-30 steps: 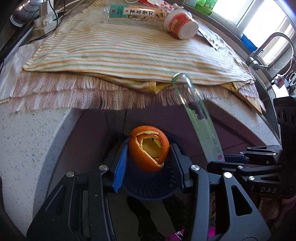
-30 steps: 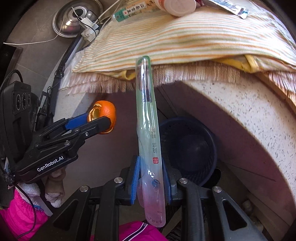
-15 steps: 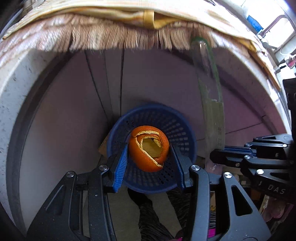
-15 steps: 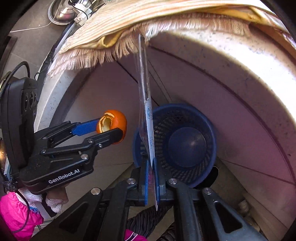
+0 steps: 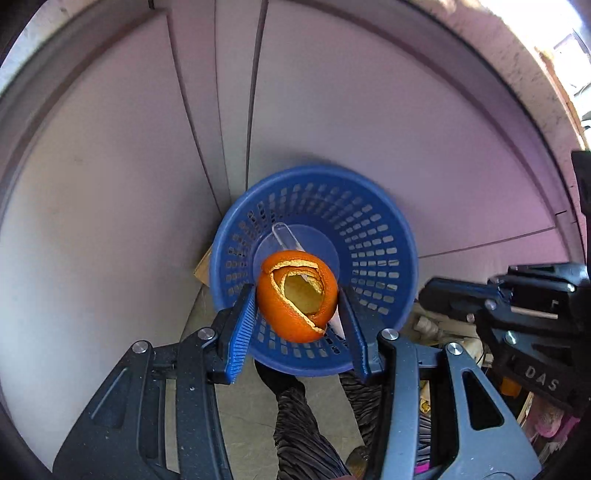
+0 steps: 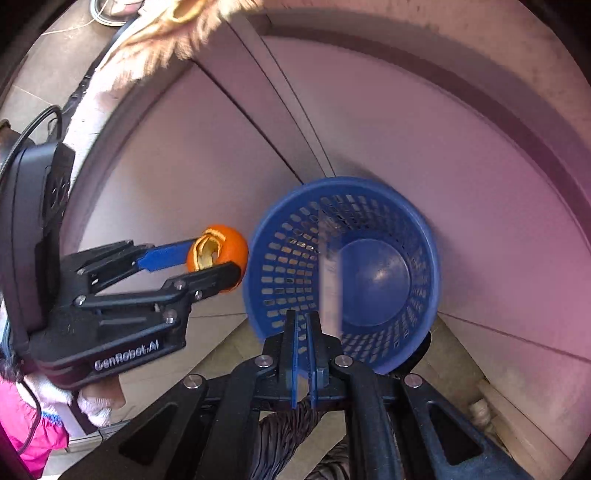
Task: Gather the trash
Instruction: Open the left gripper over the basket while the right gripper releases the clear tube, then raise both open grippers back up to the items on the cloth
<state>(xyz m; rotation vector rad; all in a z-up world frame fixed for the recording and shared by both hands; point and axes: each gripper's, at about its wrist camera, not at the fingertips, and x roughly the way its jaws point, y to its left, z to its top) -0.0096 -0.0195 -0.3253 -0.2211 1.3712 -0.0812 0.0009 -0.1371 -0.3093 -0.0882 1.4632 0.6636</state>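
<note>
My left gripper (image 5: 296,293) is shut on a hollow orange peel (image 5: 291,314) and holds it just above the near rim of a blue plastic basket (image 5: 406,229) on the floor. A long clear plastic wrapper (image 5: 286,238) leans inside the basket, free of both grippers. In the right wrist view the wrapper (image 6: 328,284) is a blurred strip inside the basket (image 6: 436,266). My right gripper (image 6: 303,319) hangs over the near rim, shut, with nothing between its pads. The left gripper (image 6: 218,258) with the peel (image 6: 229,240) is to its left.
Pale cabinet doors (image 5: 332,110) stand right behind the basket, under a speckled counter edge (image 6: 480,44). A fringed cloth (image 6: 173,33) hangs over the counter. A person's dark trouser legs (image 5: 295,424) are below the grippers, and a pink sleeve (image 6: 22,435) is at the left.
Both grippers sank from counter height down to the basket. The wrapper left the right gripper and now lies in the basket. The right jaws closed fully; the peel stays gripped.
</note>
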